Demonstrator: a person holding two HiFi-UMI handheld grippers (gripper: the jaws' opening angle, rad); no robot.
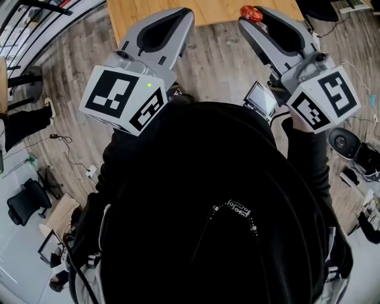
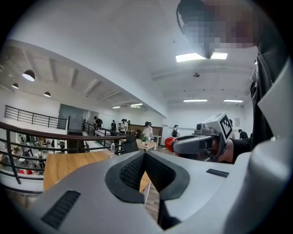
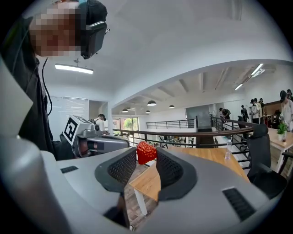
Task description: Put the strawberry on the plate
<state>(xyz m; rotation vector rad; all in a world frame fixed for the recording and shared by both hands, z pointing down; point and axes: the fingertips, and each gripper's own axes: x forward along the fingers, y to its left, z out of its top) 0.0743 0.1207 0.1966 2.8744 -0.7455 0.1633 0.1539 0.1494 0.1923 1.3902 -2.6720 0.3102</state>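
Note:
A red strawberry (image 1: 250,13) sits pinched between the tips of my right gripper (image 1: 253,19), held out over the near edge of a wooden table (image 1: 202,12). The right gripper view shows the strawberry (image 3: 146,152) gripped at the tip of the right gripper's (image 3: 146,159) black pads (image 3: 122,168). My left gripper (image 1: 180,14) reaches toward the same table with its jaws together and nothing in them. In its own view the left gripper (image 2: 145,155) meets at the tips, and the right gripper (image 2: 197,145) with the strawberry (image 2: 170,145) shows alongside. No plate is in view.
The wooden table (image 3: 210,157) stands on a plank floor (image 1: 219,65) beside a railing (image 3: 192,132). A black office chair (image 3: 260,157) stands at the table's right. Another chair (image 1: 24,202) and cables lie at the left. People stand far off in the room.

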